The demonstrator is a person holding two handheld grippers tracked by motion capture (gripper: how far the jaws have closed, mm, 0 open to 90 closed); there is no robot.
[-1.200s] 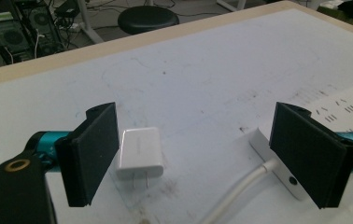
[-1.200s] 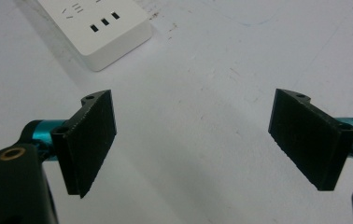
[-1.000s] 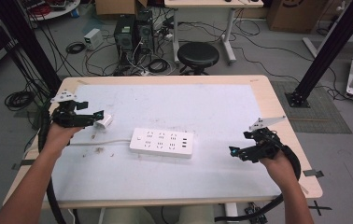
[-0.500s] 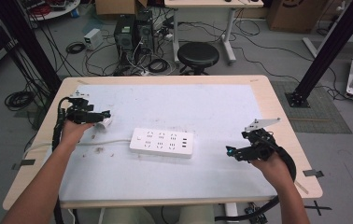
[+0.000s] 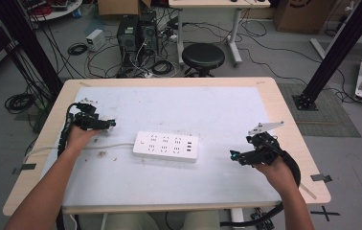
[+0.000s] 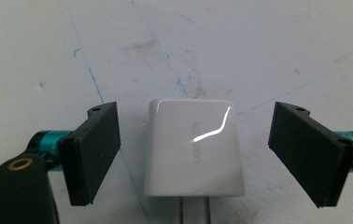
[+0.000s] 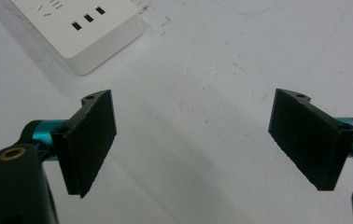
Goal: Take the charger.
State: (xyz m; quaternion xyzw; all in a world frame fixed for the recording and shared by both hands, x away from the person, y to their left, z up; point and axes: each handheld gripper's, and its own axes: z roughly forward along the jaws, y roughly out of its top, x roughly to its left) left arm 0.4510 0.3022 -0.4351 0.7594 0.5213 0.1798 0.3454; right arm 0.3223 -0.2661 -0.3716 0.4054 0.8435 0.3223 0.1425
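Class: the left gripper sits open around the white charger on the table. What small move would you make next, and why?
Probably close the left gripper on the white charger. In the left gripper view the charger lies centred between the open jaws with a gap on each side, its prongs pointing back toward the camera, so nothing needs re-aiming. The power strip lies nearby.

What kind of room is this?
Probably a lab or workshop: tangled black cables on the grey floor, black computer towers, and a wooden table holding a white power strip.
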